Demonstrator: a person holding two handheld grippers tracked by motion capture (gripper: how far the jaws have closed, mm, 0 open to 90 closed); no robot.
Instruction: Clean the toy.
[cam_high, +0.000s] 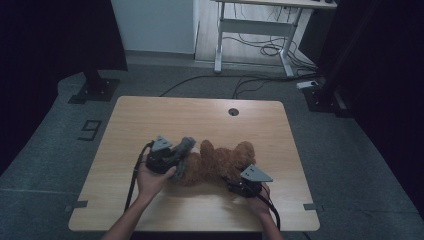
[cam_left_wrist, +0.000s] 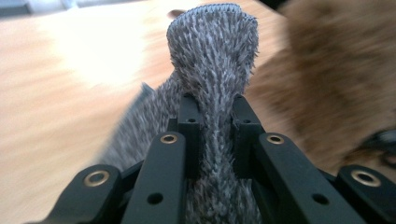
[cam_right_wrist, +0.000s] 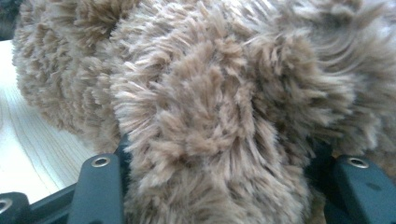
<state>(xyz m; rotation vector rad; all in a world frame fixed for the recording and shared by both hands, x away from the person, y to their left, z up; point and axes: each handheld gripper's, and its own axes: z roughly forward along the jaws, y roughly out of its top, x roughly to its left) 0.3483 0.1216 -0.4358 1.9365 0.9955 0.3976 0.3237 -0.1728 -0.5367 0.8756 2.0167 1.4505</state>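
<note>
**A:** ok so what's the left tool (cam_high: 172, 156) doing rn?

**B:** clamped tight on a grey knit cloth (cam_high: 183, 156). In the left gripper view the jaws pinch a narrow fold of the fabric (cam_left_wrist: 212, 70), w/ the rest sticking up past the tips. Cloth sits just beside the brown teddy bear (cam_high: 220, 162), touching its left side afaict.

**A:** and the bear, where's it at?

**B:** lying on the tabletop (cam_high: 200, 112), roughly mid-width, closer to the near edge than the far one. Fluffy thing.

**A:** right tool (cam_high: 236, 182)?

**B:** comes in from the near right, jaws abt half apart w/ a thick chunk of bear fur (cam_right_wrist: 219, 121) packed between them. The fur fills the gap btw both jaws in the right gripper view, so it's gripping the bear. Which part of the bear, can't tell, too close up.

**A:** anything else on there?

**B:** just a round cable hole (cam_high: 233, 111) near the far edge.
</note>
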